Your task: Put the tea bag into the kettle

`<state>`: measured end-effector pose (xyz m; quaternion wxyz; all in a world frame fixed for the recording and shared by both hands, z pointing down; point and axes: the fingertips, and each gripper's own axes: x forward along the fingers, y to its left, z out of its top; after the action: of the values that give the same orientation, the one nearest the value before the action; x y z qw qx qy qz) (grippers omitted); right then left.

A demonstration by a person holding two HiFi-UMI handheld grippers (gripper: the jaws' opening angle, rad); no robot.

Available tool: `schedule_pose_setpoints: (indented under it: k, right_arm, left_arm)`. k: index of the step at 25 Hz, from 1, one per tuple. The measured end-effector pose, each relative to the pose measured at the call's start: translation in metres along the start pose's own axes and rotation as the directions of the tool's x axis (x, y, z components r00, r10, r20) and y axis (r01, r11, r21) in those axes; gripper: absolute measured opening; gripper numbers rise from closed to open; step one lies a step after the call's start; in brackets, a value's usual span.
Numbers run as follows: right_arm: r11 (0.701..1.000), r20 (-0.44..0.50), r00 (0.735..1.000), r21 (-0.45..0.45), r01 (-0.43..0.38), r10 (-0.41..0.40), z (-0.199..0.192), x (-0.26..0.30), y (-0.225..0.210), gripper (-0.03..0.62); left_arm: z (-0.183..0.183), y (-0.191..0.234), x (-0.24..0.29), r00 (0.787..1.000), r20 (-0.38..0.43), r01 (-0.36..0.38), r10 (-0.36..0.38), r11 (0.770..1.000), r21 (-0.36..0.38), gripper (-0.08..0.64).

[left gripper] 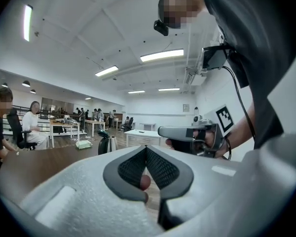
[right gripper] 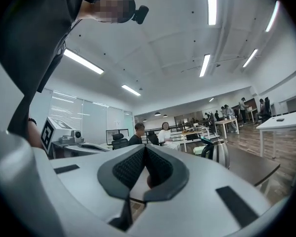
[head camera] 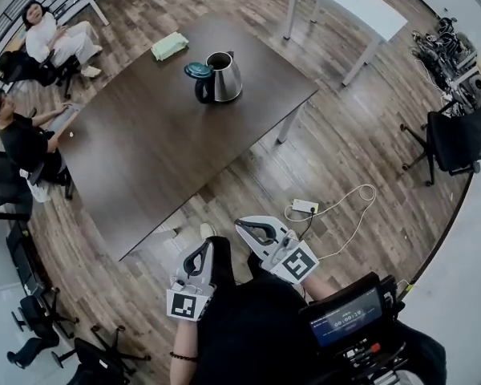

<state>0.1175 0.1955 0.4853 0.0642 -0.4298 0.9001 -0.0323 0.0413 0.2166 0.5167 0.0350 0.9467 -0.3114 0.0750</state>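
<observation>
1. A dark brown table (head camera: 160, 159) fills the head view's middle, running from 10 o'clock towards 2 o'clock, well apart from the person holding the grippers.
2. A white table (head camera: 345, 2) stands beyond it at 1 o'clock.
3. Two seated people (head camera: 56, 38) (head camera: 20, 139) are at the dark table's 9 to 10 o'clock side.
4. The left gripper (head camera: 200, 251) is held close to the person's body at 6 o'clock. In its own view the jaws (left gripper: 146, 149) are clenched tip to tip and grasp nothing.
5. The right gripper (head camera: 248, 229) is just beside it, at its 2 o'clock, also over the floor. Its jaws (right gripper: 145, 149) are likewise pressed together and empty.
6. The steel kettle (head camera: 224, 77) stands upright near the dark table's 12 o'clock corner, its teal lid (head camera: 199, 70) flipped open above the black handle.
7. A green folded cloth (head camera: 169, 46) lies at the kettle's 10 o'clock, near it but apart.
8. The tea bag is too small to make out in any view.
</observation>
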Motion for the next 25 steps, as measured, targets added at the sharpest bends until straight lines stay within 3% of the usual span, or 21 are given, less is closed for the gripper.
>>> schedule_pose_setpoints:
  k: [4, 8, 13, 17, 25]
  right_arm:
    - [1.0, -0.006, 1.0, 0.006, 0.022, -0.022, 0.006, -0.034, 0.031, 0.006]
    - [0.999, -0.003, 0.999, -0.004, 0.05, -0.05, 0.01, -0.048, 0.062, 0.006]
    - [0.997, -0.016, 0.999, -0.062, 0.049, -0.05, -0.002, -0.053, 0.127, 0.005]
    - [0.995, -0.039, 0.996, -0.054, 0.078, -0.08, -0.009, -0.059, 0.181, 0.005]
    - [0.988, -0.078, 0.992, -0.12, 0.092, -0.102, -0.019, -0.07, 0.274, 0.005]
  left_arm:
    - [-0.005, -0.029, -0.033, 1.0, -0.004, -0.005, 0.005, 0.999, -0.034, 0.003]
    - [0.011, -0.035, -0.061, 0.998, 0.052, -0.017, 0.019, 0.999, -0.027, 0.003]
    - [0.001, -0.05, -0.125, 0.993, 0.119, -0.013, 0.016, 1.0, -0.028, 0.003]
    - [-0.016, -0.056, -0.182, 0.994, 0.112, -0.01, 0.015, 0.999, -0.041, 0.003]
    - [-0.045, -0.054, -0.28, 0.993, 0.109, -0.027, 0.037, 0.996, -0.087, 0.003]
